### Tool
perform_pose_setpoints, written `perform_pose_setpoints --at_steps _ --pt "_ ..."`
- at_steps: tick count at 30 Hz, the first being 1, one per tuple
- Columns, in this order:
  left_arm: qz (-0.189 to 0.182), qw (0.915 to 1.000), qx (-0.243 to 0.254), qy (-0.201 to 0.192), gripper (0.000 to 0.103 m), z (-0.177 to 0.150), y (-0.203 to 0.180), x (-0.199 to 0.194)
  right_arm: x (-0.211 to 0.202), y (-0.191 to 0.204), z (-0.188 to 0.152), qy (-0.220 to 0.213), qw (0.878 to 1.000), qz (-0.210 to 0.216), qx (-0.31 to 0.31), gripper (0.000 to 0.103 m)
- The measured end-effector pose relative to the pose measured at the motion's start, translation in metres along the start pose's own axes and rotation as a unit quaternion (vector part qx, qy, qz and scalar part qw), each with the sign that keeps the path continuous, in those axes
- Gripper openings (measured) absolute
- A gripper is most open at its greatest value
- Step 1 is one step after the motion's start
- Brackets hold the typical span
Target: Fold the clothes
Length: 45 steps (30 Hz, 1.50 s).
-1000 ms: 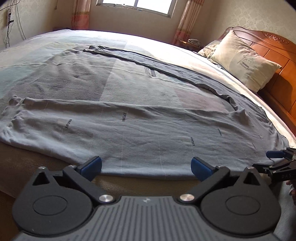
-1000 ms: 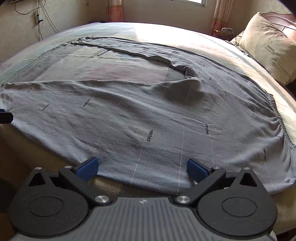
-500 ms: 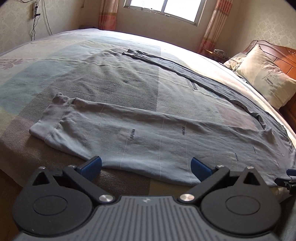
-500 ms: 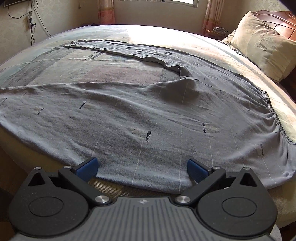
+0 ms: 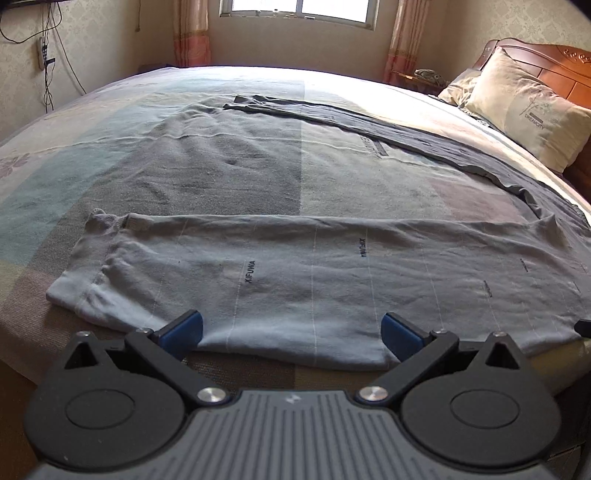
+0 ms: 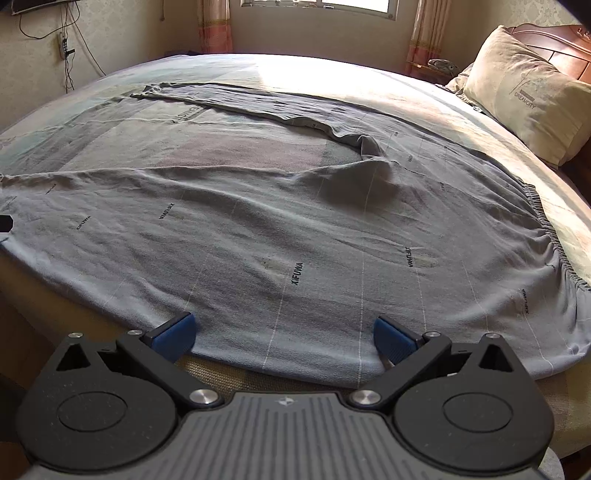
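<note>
A pair of grey long pants (image 5: pixel 314 273) with "XIFUWA" print lies spread flat on the bed, legs apart. The near leg runs along the bed's front edge, its cuff (image 5: pixel 88 266) at the left. The far leg (image 5: pixel 369 125) stretches across the back. In the right wrist view the waistband (image 6: pixel 546 229) is at the right and the crotch bunches up (image 6: pixel 369 147). My left gripper (image 5: pixel 291 328) is open and empty at the near leg's hem. My right gripper (image 6: pixel 282 330) is open and empty at the pants' near edge.
The bed (image 5: pixel 184 166) has a patchwork sheet. A beige pillow (image 5: pixel 528 110) leans on the wooden headboard (image 5: pixel 554 62) at the right. A window (image 5: pixel 295 11) with curtains is at the back. Cables hang on the left wall (image 5: pixel 44 55).
My left gripper has swung left along the bed's edge, so the leg cuff now shows. My right gripper has shifted slightly. Both stayed open. The pants have not moved.
</note>
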<state>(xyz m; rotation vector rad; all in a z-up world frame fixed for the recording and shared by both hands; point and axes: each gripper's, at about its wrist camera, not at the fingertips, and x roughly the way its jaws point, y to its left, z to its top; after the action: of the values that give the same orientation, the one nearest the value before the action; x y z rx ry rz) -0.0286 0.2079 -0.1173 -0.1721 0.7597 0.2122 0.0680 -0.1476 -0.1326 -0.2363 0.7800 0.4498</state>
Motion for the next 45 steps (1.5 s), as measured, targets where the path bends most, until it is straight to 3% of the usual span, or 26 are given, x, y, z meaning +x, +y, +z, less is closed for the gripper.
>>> perform_pose_setpoints --at_steps 4,7,10,14,16,19,23,28,35,40,42,45 --pt "-0.032 0.9987 0.019 -0.034 0.102 0.018 -0.019 -0.012 0.0 0.0 -0.002 -0.012 1.0 0.001 -0.001 0.103" --pt "-0.041 0.9991 -0.003 -0.011 0.102 0.023 -0.028 0.004 -0.001 -0.001 -0.003 -0.014 1.0 0.002 -0.001 0.103" --pt "-0.041 0.9984 -0.036 0.016 0.102 0.009 -0.031 0.018 -0.002 -0.003 -0.005 -0.016 1.0 0.007 -0.003 0.103" --pt "-0.023 0.9995 -0.007 0.021 0.102 0.0 -0.043 0.007 -0.004 -0.005 -0.009 -0.028 0.999 0.014 -0.007 0.103" --pt "-0.038 0.999 -0.003 0.025 0.102 0.011 -0.049 0.003 -0.004 -0.004 -0.011 -0.032 0.999 0.013 -0.006 0.103" --pt "-0.068 0.9977 0.004 -0.002 0.102 0.037 -0.064 0.004 -0.004 -0.004 -0.011 -0.037 0.999 0.011 -0.005 0.103" --pt "-0.104 0.9945 0.003 0.011 0.102 0.066 -0.089 0.038 -0.004 -0.004 -0.012 -0.039 0.999 0.013 -0.006 0.103" --pt "-0.079 0.9956 0.008 0.05 0.102 0.067 -0.094 0.071 -0.004 -0.004 -0.01 -0.032 0.999 0.015 -0.006 0.103" --pt "-0.035 0.9973 0.016 0.063 0.102 0.058 -0.061 0.063 -0.005 -0.006 -0.011 -0.033 0.999 0.019 -0.007 0.103" --pt "0.015 0.997 -0.025 0.072 0.102 0.063 -0.035 0.058 -0.005 -0.006 -0.011 -0.036 0.999 0.019 -0.008 0.103" --pt "0.008 0.9972 -0.032 0.068 0.102 0.064 -0.041 0.051 -0.005 -0.006 -0.011 -0.037 0.999 0.019 -0.007 0.103" --pt "-0.045 0.9975 0.007 0.054 0.102 0.059 -0.076 0.036 -0.005 -0.006 -0.011 -0.037 0.999 0.019 -0.006 0.103"
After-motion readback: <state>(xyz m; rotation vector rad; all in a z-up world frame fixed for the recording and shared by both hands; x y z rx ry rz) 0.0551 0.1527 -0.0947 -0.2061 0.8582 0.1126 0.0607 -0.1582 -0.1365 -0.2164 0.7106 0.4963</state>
